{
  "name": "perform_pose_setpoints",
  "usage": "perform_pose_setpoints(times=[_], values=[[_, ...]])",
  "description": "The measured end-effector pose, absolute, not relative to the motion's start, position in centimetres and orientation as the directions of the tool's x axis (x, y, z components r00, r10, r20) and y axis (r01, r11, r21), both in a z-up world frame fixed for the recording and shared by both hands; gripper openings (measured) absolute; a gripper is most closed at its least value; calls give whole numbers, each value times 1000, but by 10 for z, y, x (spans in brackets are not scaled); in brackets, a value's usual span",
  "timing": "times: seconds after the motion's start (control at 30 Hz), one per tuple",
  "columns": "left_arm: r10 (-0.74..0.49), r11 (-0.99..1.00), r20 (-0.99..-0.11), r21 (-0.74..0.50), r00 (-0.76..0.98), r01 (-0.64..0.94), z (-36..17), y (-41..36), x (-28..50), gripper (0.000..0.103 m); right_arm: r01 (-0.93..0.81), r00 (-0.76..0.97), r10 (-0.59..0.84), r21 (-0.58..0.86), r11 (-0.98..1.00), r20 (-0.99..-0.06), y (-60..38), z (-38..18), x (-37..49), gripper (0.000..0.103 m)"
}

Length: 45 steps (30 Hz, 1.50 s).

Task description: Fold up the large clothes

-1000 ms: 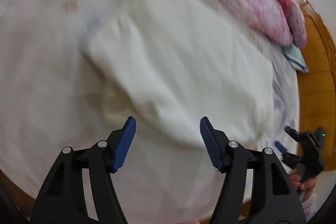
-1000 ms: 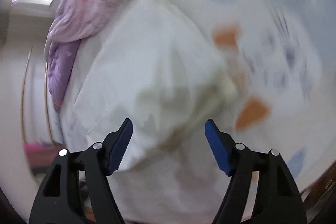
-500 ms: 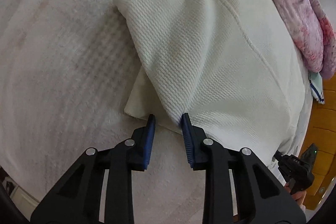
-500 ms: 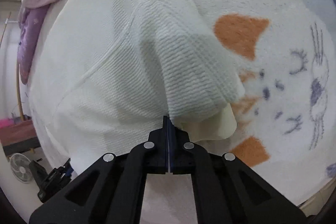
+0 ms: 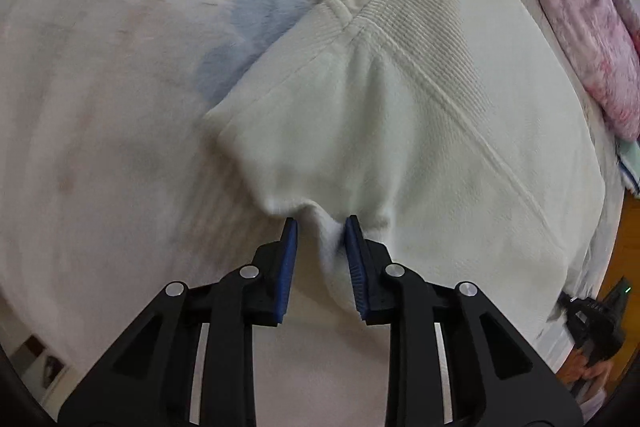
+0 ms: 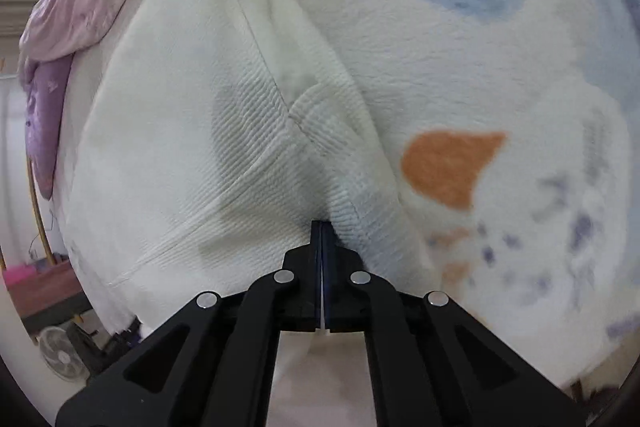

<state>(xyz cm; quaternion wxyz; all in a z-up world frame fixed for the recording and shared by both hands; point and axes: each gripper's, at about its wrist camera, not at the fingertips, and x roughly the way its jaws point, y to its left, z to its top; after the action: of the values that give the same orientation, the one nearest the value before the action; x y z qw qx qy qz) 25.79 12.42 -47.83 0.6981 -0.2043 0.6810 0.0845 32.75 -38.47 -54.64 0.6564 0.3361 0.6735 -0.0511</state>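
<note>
Left gripper point(image 5: 318, 227), seen through its own wrist camera, has its blue pads point(image 5: 289, 259) drawn in on a thick bunch of the cream waffle-knit garment point(image 5: 400, 131). I read that as a grip on the near sleeve edge, with the jaws only partly drawn together because the bunched cloth fills the gap. I hold here so that side can be lifted and carried over. The garment lies spread on the white plush blanket with blue and orange patches point(image 5: 100, 107), and bare blanket to the left gives me room. A pink floral quilt point(image 5: 580, 27) crowds the far right edge.

From the right wrist view, the right gripper point(image 6: 321, 227) has just been closing; its jaws are nearly together, pinching a thin fold of the same garment at its near edge. Blanket opens wide on the right, around the orange patch point(image 6: 448, 167). On the left, the garment's hem runs to the bed edge, so I judge inward the safer direction.
</note>
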Motion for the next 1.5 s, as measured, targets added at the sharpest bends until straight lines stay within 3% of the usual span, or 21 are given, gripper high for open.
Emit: perform_pose_setpoints(times=[0.1,0.23,0.3,0.43,0.53,0.7,0.8,0.9,1.0,1.13,1.2,1.27,1.37,1.5], values=[[-193,907,-974,-225,122,-356,-434,126,257,24,453,135,394,410,792,-909,-381,-507,349,6],[-180,936,-952,-243,248,-254,-393,117,317,24,365,186,344,389,846,-921,-372,-481,417,6],[-180,943,-951,-240,253,-231,-404,109,362,24,336,159,291,329,883,-943,-369,-491,462,6],[-152,947,-983,-175,106,-268,-487,112,451,24,358,61,277,280,891,-959,-360,-536,508,5],[-186,923,-979,-205,89,-324,-496,124,449,25,399,22,290,274,875,-957,-356,-570,514,4],[-132,965,-989,-145,73,-217,-454,110,362,26,314,-45,269,242,918,-962,-335,-530,443,6],[-131,971,-990,-118,-49,-210,-487,99,285,26,295,-145,259,208,933,-955,-314,-546,373,6],[-169,948,-985,-155,-26,-276,-512,104,234,26,338,-140,255,196,921,-957,-310,-580,313,1],[-142,942,-989,-127,-29,-310,-494,106,219,26,445,-119,278,199,873,-953,-311,-565,295,8],[-179,967,-976,-198,125,-162,-451,72,222,27,270,89,264,279,922,-960,-261,-515,314,8],[-201,969,-970,-217,133,-115,-460,51,224,27,218,152,287,315,924,-946,-240,-514,327,8],[-186,976,-981,-190,47,-109,-493,35,219,25,173,74,219,229,958,-973,-216,-542,330,7],[-137,987,-986,-144,92,-74,-496,26,196,25,146,50,180,186,972,-982,-205,-553,307,7],[-134,989,-989,-138,59,-62,-487,23,193,27,246,-39,278,261,933,-960,-216,-562,281,7]])
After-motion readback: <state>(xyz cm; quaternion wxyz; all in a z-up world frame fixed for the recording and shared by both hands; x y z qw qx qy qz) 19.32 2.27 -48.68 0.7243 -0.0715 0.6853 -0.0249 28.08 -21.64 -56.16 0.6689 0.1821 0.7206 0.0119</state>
